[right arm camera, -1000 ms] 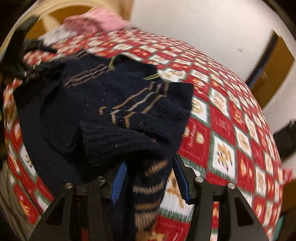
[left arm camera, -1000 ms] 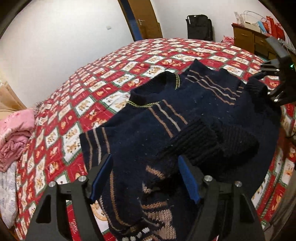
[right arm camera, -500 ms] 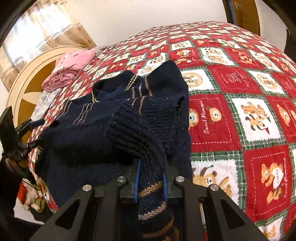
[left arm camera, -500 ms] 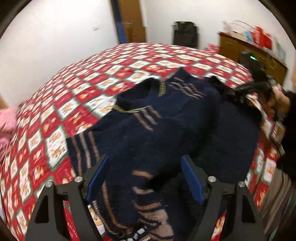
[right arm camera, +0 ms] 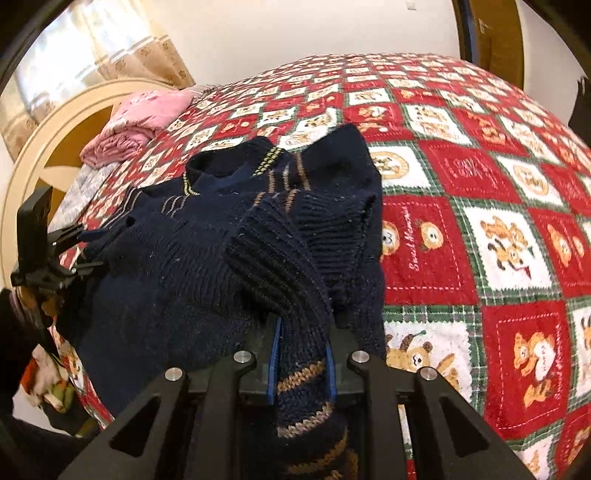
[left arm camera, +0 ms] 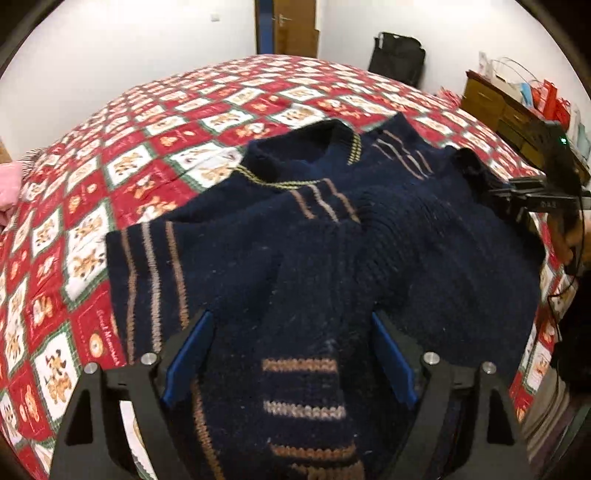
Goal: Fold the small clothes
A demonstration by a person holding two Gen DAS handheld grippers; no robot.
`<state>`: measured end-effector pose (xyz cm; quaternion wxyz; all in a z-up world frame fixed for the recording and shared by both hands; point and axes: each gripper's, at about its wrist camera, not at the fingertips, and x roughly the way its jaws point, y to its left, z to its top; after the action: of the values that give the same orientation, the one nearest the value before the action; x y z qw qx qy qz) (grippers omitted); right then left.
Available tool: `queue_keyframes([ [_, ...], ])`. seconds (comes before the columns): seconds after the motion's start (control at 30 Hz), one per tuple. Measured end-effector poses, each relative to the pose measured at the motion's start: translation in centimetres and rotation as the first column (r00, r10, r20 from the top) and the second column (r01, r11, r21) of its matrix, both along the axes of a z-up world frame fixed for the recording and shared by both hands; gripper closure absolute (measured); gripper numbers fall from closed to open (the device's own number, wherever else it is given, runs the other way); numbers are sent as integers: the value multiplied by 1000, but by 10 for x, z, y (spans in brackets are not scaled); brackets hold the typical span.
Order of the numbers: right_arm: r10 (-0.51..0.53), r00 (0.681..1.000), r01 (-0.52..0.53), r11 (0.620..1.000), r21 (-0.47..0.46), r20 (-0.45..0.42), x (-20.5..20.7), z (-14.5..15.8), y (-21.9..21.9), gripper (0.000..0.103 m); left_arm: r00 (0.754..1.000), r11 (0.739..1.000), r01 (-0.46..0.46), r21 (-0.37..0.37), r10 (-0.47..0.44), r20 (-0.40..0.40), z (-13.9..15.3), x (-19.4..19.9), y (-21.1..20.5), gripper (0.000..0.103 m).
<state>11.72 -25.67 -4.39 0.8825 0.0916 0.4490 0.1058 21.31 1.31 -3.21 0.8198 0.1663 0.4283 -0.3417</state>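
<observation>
A navy knit sweater (left arm camera: 295, 236) with tan stripes lies rumpled on the red checked bedspread (left arm camera: 147, 155). My left gripper (left arm camera: 290, 321) stands open just above the sweater's striped lower part, which spreads between its blue pads (left arm camera: 188, 354) without being pinched. My right gripper (right arm camera: 303, 332) is shut on a ribbed, striped sleeve (right arm camera: 280, 273) of the sweater (right arm camera: 177, 258) and holds it bunched above the body. In the left wrist view the right gripper (left arm camera: 502, 194) is at the sweater's right edge. In the right wrist view the left gripper (right arm camera: 92, 249) is at the sweater's left edge.
Folded pink clothes (right arm camera: 144, 118) lie by the round headboard (right arm camera: 55, 122). A wooden dresser (left arm camera: 498, 107) with bags, a black bag (left arm camera: 397, 61) and a door (left arm camera: 291, 26) stand beyond the bed. The bed's near edge drops off by the person's hand (left arm camera: 569, 240).
My right gripper's jaws went from apart around the sleeve to shut on it, and it rolled. The left gripper came closer over the sweater; the ribbed cuff no longer lies before it.
</observation>
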Motion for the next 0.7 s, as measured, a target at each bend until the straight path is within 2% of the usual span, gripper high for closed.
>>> queue_keyframes([
  [0.17,-36,999,34,998,44,30,-5,6,-7,81,995,992,-95,-88,93,-34,4,0,19,28],
  [0.3,-61,998,60,997,57,15,-6,1,-13,81,978,961,-205,-183,194,-77,9,10,42,28],
  [0.33,-64,998,63,996,70,15,-6,1,-14,80,973,956,-228,-186,216,-85,9,16,43,28],
  [0.4,-66,997,64,994,86,26,-8,3,-14,77,968,957,-244,-156,231,-94,6,24,37,28],
  [0.47,-60,997,56,996,72,57,-8,9,-9,68,977,972,-213,-101,208,-55,5,23,22,28],
  [0.53,-48,995,45,998,37,87,-7,15,-3,46,985,982,-174,-74,172,-31,4,19,8,27],
  [0.6,-36,995,38,999,-16,95,-3,17,3,43,985,984,-169,-55,168,-27,1,18,1,27],
  [0.7,-29,998,35,995,-95,63,5,10,11,44,979,979,-201,-21,200,-37,-6,22,-2,27],
])
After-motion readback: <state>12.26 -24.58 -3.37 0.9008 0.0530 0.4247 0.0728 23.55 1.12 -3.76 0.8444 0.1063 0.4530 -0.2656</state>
